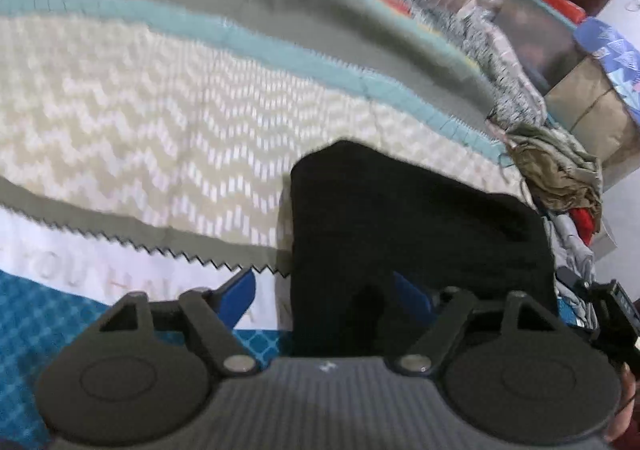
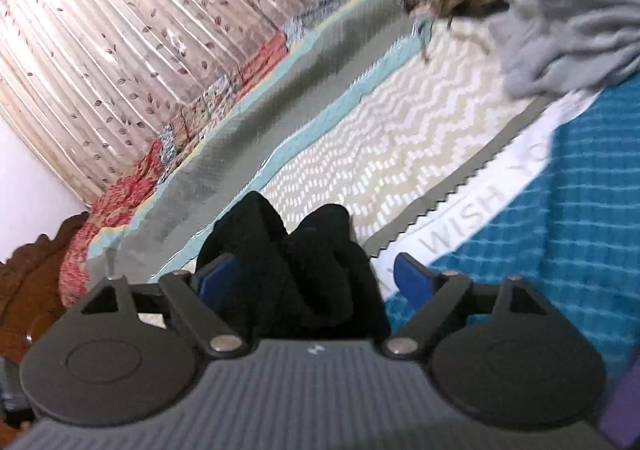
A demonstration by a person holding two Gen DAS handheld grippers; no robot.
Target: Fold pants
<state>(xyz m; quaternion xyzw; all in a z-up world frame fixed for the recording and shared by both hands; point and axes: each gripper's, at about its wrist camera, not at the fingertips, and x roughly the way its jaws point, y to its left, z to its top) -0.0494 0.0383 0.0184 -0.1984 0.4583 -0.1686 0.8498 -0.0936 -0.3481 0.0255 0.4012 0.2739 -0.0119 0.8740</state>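
Left tongs (image 1: 326, 290): blue fingers (image 1: 240, 290) spread wide; the black pants (image 1: 408, 234) lie between them, draped over the right-side finger. No pinch is visible, though whether the cloth is caught lower down cannot be told.
Right tongs (image 2: 316, 284): blue fingers (image 2: 412, 284) spread wide; bunched black pants (image 2: 304, 262) sit in the gap, against the left-side finger and apart from the right-side one.
Pants, left view: a flat, dark, folded panel rising from the tongs, with a squared upper edge, over the bedcover.
Pants, right view: two rounded humps of cloth directly in front of the tongs.
Surface: a bed with a patterned bedcover (image 1: 160, 110). Bands, from the tongs outward: blue check, white strip with grey lettering, grey band with a sawtooth edge, beige and white zigzag field, teal stripe, grey border.
Bedcover, right view (image 2: 400, 138): the same bands run diagonally; the lettering reads "WISH".
Bed edge: a red floral quilt (image 2: 132, 186) lies beyond the grey border.
Clothes pile (image 1: 560, 174): olive, red and grey garments heaped at the right end of the bed; in the right view a grey garment (image 2: 568, 34) rests on the bedcover.
Room: a pleated curtain (image 2: 100, 42) with a leaf print behind the bed; carved brown woodwork (image 2: 36, 290) at lower left.
Storage: a cardboard box (image 1: 588, 110) beside the pile.
Image quality: both views are motion-blurred.
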